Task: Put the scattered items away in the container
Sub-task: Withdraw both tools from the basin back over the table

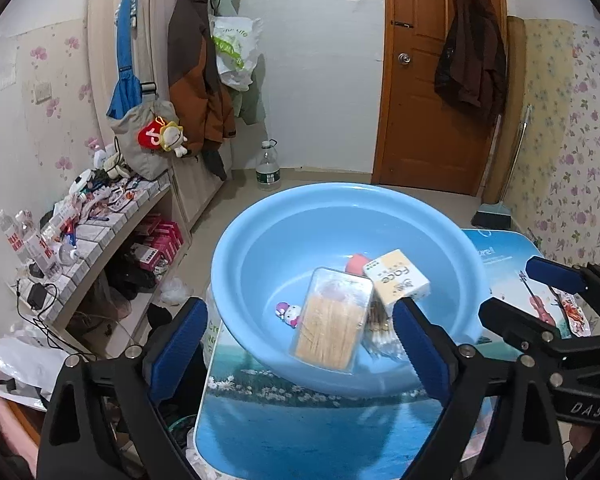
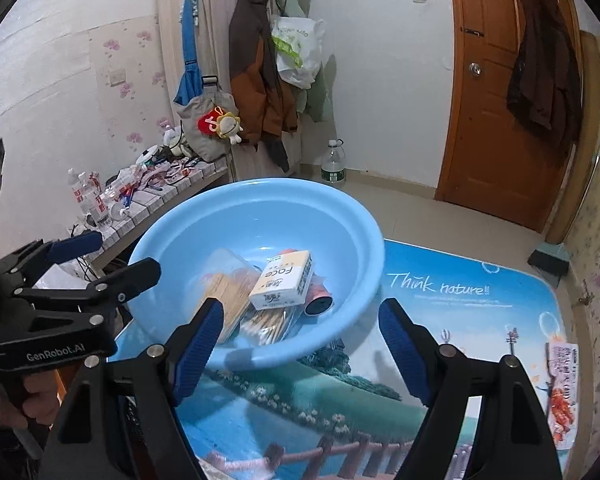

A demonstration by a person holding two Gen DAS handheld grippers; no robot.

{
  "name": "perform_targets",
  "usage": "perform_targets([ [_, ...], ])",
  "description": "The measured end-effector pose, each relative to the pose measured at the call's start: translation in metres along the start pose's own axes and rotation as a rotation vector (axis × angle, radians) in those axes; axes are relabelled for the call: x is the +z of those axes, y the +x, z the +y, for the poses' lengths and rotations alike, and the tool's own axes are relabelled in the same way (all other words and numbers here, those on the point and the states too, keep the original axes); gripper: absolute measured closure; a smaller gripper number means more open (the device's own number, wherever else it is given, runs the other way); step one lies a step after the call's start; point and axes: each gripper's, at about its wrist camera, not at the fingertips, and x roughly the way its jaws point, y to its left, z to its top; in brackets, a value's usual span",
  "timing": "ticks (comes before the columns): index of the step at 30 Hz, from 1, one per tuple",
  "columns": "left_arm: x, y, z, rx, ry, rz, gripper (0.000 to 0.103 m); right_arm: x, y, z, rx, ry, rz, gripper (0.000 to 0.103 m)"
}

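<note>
A light blue basin (image 1: 260,240) (image 2: 172,232) stands on a table with a printed landscape top (image 1: 300,420) (image 2: 460,320). It holds a clear box of toothpicks (image 1: 332,328) (image 2: 224,284), a bag of cotton swabs (image 2: 268,326), a white and yellow "Face" box (image 1: 396,280) (image 2: 284,278), a red roll (image 2: 320,300) and a small cat figure (image 1: 288,314). My left gripper (image 1: 298,308) (image 2: 126,254) hangs open before the basin's near rim. My right gripper (image 2: 300,304) (image 1: 508,288) is open too, beside it on the right. Nothing sits between either pair of fingers.
A printed snack packet (image 2: 560,392) (image 1: 576,316) lies at the table's right edge. A low tiled shelf (image 1: 100,240) crowded with bottles and clutter runs along the left wall. A water bottle (image 1: 268,168) stands on the floor, near hanging coats (image 1: 196,60) and a wooden door (image 1: 432,80).
</note>
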Motion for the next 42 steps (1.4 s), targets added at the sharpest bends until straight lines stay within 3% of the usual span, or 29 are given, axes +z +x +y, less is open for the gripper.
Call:
perform_targets([
  [9,-0.004,-0.023,-0.007,0.022,0.008,-0.018,0.007,-0.004,-0.041,0.014,0.006,-0.037,-0.032,0.021],
  [17,-0.013,-0.037,-0.018,0.056,-0.010,-0.047,0.006,-0.017,-0.057,0.009,-0.042,0.112,-0.036,0.021],
  [26,-0.039,-0.041,-0.042,0.078,-0.046,-0.029,0.006,-0.047,-0.093,0.000,-0.106,0.111,-0.067,0.021],
  [42,-0.047,-0.050,-0.064,0.082,-0.028,-0.047,0.004,-0.071,-0.116,-0.017,-0.121,0.160,-0.101,0.021],
])
